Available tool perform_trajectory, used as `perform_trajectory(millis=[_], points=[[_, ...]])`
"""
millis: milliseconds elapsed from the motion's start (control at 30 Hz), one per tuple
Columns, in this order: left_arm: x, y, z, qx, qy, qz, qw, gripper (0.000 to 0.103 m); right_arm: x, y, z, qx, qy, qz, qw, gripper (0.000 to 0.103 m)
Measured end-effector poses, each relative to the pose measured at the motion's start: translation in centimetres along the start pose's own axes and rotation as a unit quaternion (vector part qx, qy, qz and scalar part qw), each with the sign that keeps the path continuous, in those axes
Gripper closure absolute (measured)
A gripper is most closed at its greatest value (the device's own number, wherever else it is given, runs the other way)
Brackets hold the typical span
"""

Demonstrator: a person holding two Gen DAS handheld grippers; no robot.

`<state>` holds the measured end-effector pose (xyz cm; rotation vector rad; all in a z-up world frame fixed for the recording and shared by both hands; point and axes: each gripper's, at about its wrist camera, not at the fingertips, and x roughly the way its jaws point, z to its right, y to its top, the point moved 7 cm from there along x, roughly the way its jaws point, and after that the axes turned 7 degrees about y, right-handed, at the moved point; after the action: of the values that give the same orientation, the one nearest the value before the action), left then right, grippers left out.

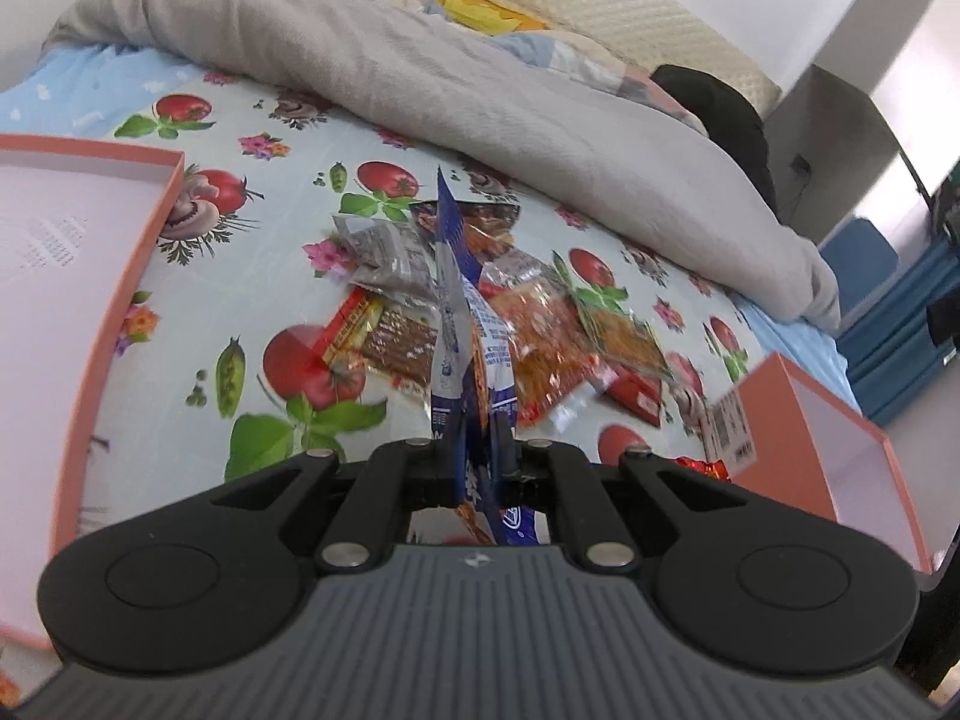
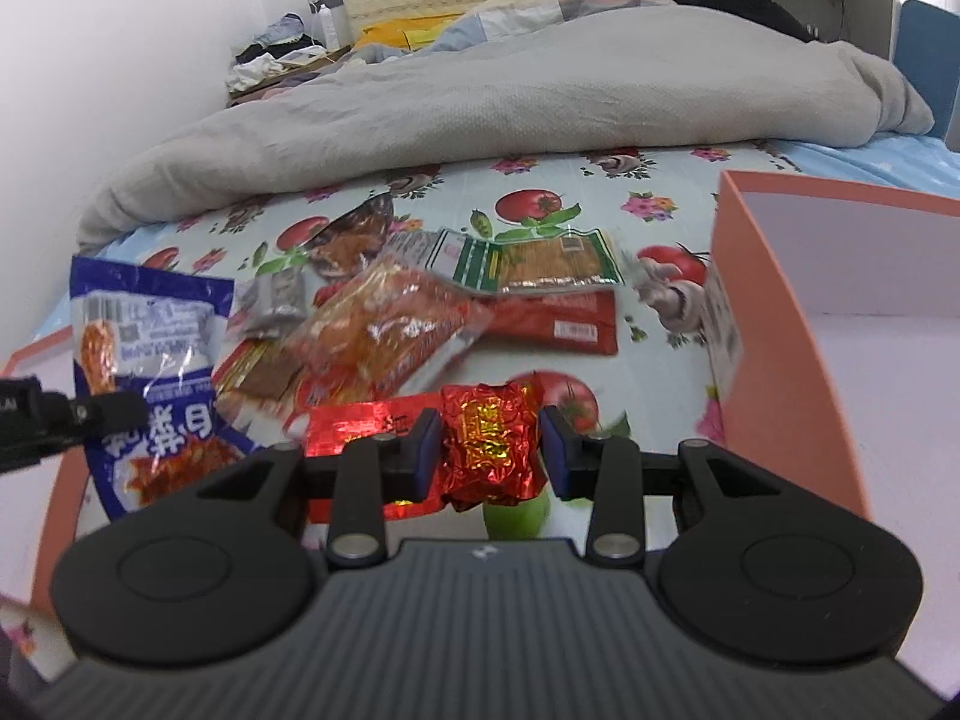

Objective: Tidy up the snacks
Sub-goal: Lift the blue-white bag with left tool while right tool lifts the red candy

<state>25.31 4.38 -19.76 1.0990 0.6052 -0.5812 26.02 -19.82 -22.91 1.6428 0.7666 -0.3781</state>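
**Both grippers at the snack pile, one packet lifted**

Your left gripper [image 1: 474,456] has its jaws clamped tight on the blue-and-white snack packet [image 1: 465,312], which stands edge-on between them and rises up over the pile. From the right wrist camera you see that same packet [image 2: 153,372] face-on at the left, held off the bed by the left gripper's black fingertip [image 2: 108,411].

Your right gripper [image 2: 489,447] has its jaws spread either side of a crinkled red-and-gold foil snack [image 2: 492,450]. The left pad [image 2: 427,450] looks to be touching the foil; the right pad stands a little clear of it, so nothing is pinched. A flat red foil wrapper [image 2: 360,426] lies just beside it to the left.

The rest of the snacks lie heaped on the bed's tomato-print sheet [image 1: 240,276]: a clear orange packet [image 2: 390,324], a red packet [image 2: 558,321] touching it on the right, a green-edged packet [image 2: 528,264] behind those, a small grey packet [image 2: 276,297], and a brown-and-yellow one [image 1: 384,342].

An orange box [image 2: 774,312] with a pale interior stands at the right of the pile, and an orange lid or tray [image 1: 120,300] lies at the left. A grey blanket [image 1: 420,72] is bunched up behind the snacks.
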Motion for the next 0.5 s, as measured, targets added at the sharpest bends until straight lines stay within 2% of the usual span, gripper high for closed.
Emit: perform_trajectory(millis=[500], points=[[-5.0,-6.0,1.1,0.029,-0.003,-0.030,0.9991,0.095,-4.9,-5.6,-0.9,-0.003,0.010,-0.006,1.000,0.064]])
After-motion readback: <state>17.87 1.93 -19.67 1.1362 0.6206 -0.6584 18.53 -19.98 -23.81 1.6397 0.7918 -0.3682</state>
